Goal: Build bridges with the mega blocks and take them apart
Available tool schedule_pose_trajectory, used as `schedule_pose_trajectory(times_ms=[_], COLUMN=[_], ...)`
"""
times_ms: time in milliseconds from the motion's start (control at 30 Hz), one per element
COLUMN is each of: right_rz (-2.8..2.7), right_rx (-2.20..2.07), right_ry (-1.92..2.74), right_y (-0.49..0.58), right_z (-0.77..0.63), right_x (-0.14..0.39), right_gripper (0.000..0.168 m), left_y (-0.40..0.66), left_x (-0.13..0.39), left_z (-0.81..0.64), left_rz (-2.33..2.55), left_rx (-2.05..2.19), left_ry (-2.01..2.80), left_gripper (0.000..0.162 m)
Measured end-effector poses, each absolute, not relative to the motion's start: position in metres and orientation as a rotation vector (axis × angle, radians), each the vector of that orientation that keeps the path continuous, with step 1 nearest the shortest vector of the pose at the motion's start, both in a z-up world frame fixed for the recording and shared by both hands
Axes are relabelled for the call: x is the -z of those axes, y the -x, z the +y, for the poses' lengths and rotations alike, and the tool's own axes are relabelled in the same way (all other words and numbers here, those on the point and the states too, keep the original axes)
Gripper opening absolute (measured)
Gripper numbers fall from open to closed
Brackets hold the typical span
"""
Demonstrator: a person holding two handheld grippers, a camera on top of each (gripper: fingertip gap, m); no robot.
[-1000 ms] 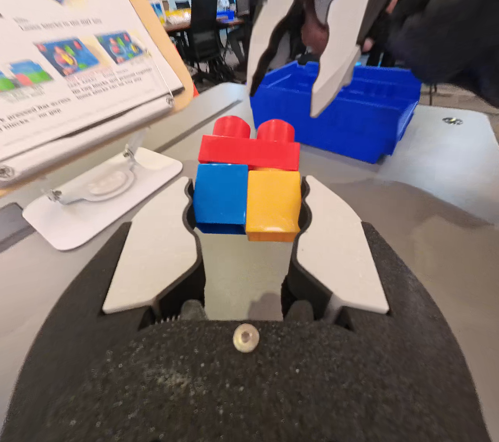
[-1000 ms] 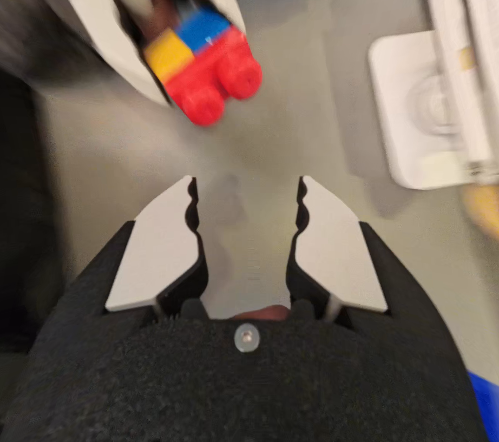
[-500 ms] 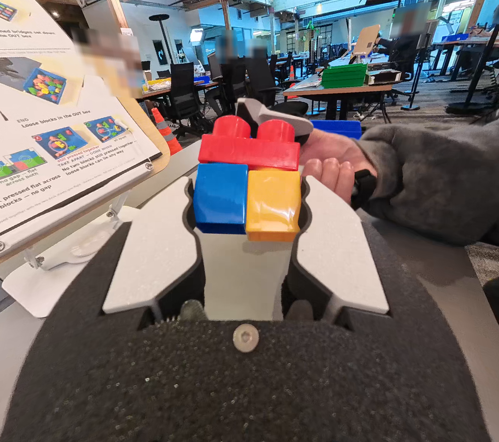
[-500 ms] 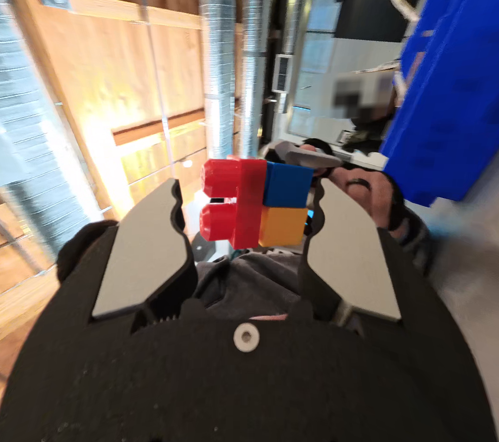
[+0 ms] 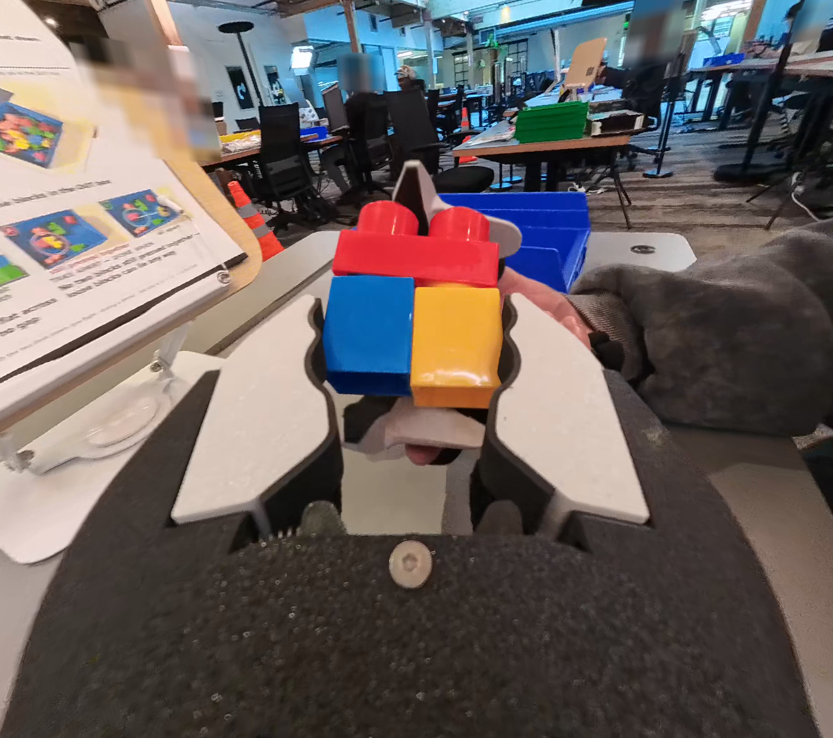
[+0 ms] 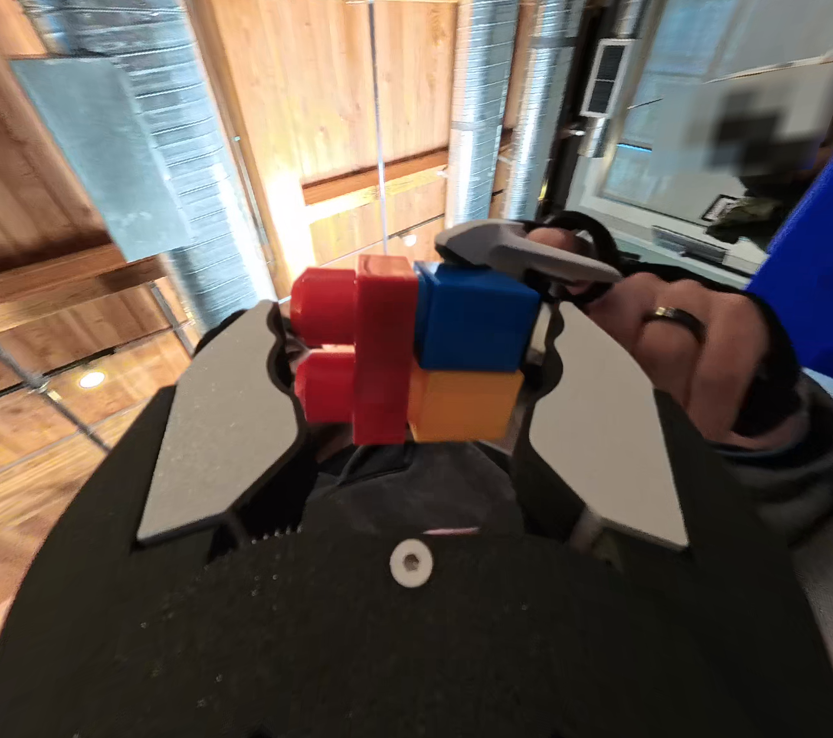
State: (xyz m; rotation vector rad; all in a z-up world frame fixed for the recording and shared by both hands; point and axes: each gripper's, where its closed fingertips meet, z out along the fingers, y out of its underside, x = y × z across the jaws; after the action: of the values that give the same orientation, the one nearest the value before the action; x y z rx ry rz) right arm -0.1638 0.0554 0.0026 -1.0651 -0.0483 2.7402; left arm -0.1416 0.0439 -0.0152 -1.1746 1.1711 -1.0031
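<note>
Pulling the red block (image 5: 417,261) off its blue block (image 5: 367,333) and yellow block (image 5: 455,344).
Left gripper (image 5: 411,349) clamps both lower blocks; right gripper (image 6: 412,360) brackets the stack, grip uncertain; a straight pull should separate them cleanly.

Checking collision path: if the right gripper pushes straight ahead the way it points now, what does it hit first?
The block bridge: it sits between the right gripper fingers, held by the left gripper. Whether the fingers touch it is unclear.

Instruction sheet (image 5: 90,229) on tilted wooden board, left of frame, on white stand base (image 5: 103,450) resting on grey table (image 5: 739,486). Blue bin (image 5: 545,243) centre right on table. Orange traffic cone (image 5: 254,222) behind. Background office: black chairs (image 5: 284,157), green trays (image 5: 550,123) on desk. Right wrist view: wood ceiling (image 6: 315,85), metal ducts (image 6: 482,85).
</note>
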Motion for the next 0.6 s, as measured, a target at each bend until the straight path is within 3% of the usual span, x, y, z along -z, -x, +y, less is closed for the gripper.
schedule_pose_trajectory(times_ms=[600], right_rz=[-0.079], right_rx=[-2.467], right_ry=[1.291], right_y=[0.153], right_z=[0.067], right_x=[0.033], right_gripper=[0.101], left_y=[0.119], left_x=[0.070], left_z=[0.052], left_rz=[1.385], left_rx=[0.868], left_ry=[1.274], left_gripper=[0.074])
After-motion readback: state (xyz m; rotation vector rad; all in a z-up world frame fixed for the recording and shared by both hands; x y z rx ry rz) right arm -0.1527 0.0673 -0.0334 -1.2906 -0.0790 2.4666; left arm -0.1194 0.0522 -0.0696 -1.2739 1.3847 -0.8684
